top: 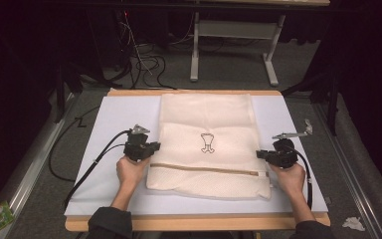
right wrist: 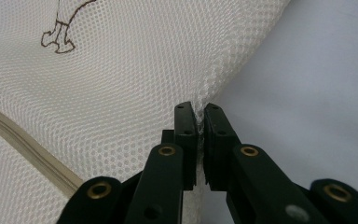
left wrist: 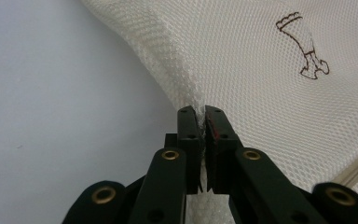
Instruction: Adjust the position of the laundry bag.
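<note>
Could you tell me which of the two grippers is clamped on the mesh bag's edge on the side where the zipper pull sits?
The right gripper: it pinches the mesh bag on the edge near the zipper pull; the left gripper holds the opposite edge.

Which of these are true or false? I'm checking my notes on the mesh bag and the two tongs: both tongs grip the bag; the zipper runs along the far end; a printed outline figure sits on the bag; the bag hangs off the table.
1. Both tongs grip the bag. True: the left tongs and the right tongs are each shut on a side edge of the cream mesh laundry bag.
2. The zipper runs along the far end. False: the tan zipper crosses the near part.
3. A printed outline figure sits on the bag. True: a small dark outline drawing marks its middle.
4. The bag hangs off the table. False: it lies on the white table sheet.
</note>
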Tool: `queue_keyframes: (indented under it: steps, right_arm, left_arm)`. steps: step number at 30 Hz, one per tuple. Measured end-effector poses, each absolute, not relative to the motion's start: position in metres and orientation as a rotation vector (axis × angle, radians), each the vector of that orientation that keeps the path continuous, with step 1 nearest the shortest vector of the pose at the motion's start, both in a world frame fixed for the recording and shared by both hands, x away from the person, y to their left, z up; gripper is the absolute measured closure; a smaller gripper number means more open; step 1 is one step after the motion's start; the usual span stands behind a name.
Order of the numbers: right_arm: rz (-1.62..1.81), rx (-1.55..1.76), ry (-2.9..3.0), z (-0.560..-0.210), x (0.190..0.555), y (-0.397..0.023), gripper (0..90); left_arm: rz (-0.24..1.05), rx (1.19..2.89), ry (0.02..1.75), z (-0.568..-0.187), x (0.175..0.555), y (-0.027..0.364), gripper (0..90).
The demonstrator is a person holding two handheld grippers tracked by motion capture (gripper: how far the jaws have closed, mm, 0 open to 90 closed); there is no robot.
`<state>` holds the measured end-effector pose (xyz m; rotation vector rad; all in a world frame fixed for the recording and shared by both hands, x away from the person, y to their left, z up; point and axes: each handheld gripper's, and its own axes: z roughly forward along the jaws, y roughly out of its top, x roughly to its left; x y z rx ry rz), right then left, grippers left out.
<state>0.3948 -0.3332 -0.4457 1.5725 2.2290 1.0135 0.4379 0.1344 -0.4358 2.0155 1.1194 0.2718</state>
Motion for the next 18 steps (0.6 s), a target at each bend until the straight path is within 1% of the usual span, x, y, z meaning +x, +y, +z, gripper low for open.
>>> queue_keyframes:
  steps: [18]
  right_arm:
    - [1.061,1.521,2.271,-0.446,0.396,-0.307,86.6]
  left_arm:
    - [0.31,1.99,1.155,-0.439,0.425,0.164,85.5]
